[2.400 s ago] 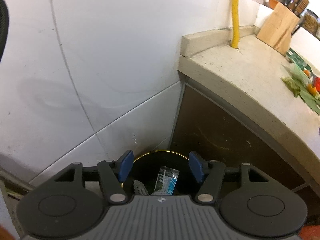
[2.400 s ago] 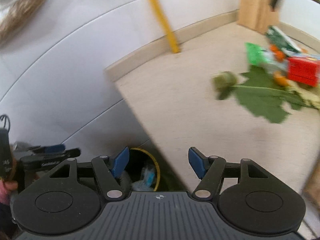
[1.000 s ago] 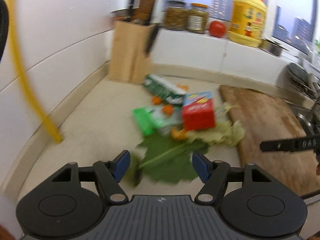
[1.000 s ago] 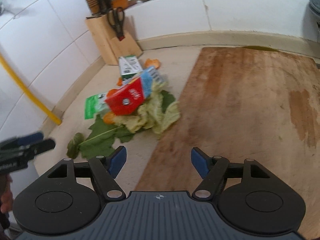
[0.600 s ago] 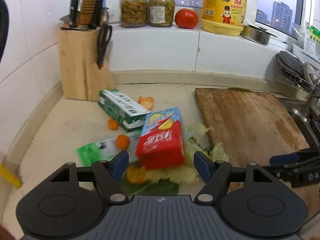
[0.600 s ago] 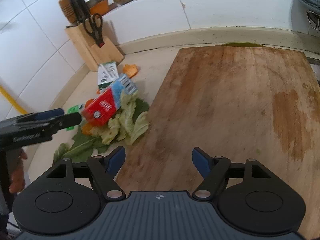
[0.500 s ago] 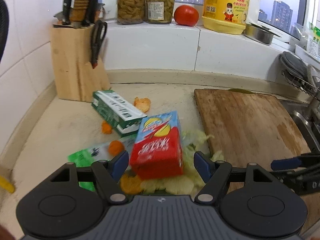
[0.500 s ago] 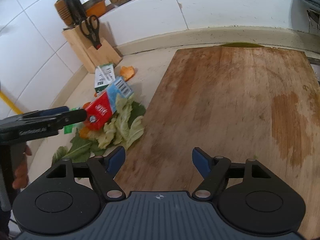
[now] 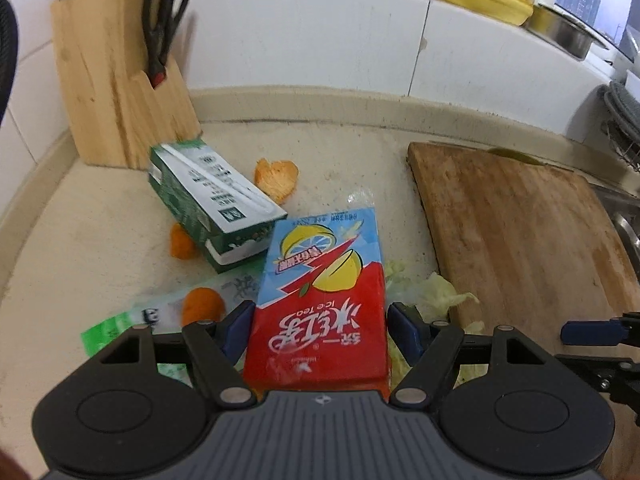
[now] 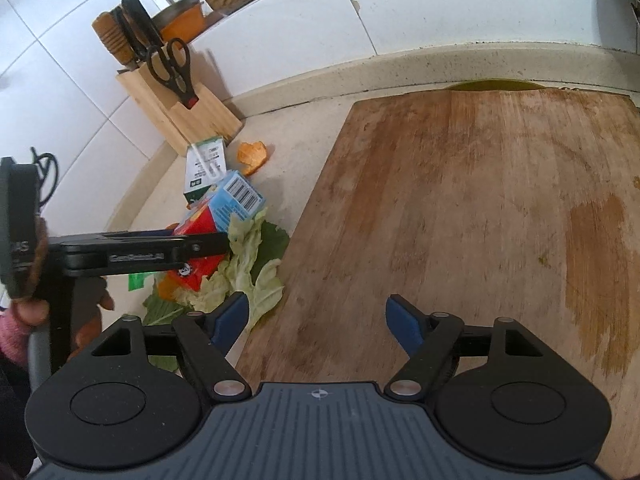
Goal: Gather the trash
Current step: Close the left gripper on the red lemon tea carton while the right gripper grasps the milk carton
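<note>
The left tool (image 9: 318, 330) stood wide, its blue fingertips flanking, perhaps touching, a red-and-blue rectangular drink carton (image 9: 320, 296) printed "Ice Tea". The carton lay on pale lettuce leaves (image 9: 440, 296) on the beige stone desk (image 9: 72, 240), long axis pointing away toward the back wall. The right tool (image 10: 316, 316) hung wide and empty over the worn wooden cutting board (image 10: 480, 200).
</note>
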